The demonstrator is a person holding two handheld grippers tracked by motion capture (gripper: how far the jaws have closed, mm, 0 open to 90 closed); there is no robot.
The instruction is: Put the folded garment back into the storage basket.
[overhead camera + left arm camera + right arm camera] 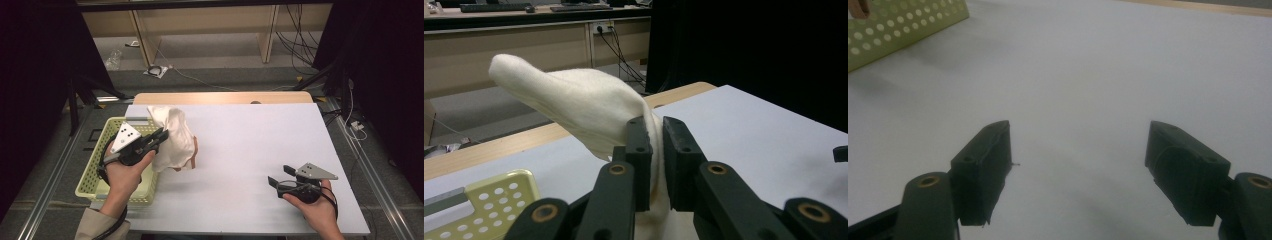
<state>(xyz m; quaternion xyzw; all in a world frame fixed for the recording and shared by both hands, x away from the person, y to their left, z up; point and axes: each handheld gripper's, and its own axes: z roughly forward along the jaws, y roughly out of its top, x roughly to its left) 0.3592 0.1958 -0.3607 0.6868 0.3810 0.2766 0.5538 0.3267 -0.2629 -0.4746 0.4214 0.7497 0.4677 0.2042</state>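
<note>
Black jaws of the left gripper (655, 150) sit right up against the lens in its own view, pressed together on a fold of a cream cloth (584, 105); a thin band of fabric runs between the pads and the rest billows up and away to the left. From the high view the cloth (172, 137) hangs off that gripper (159, 136) above the near-left part of the desk (250, 150), its lower edge touching or nearly touching the white surface, just beside the pale green perforated basket (100, 172). A brown-orange strip shows at the cloth's lower right edge; I cannot tell what it is.

Over on the other side, the right gripper (275, 176) rests low on the desk, well apart from the cloth, its jaws spread wide with nothing between them.

To my eye the job in hand is carrying the cloth clear of the basket. The pinch takes only a small fold, so I would lift slowly and keep the wrist level, lest the fabric slide out. Bringing the free gripper across to catch a hanging corner would steady things before spreading it flat.
</note>
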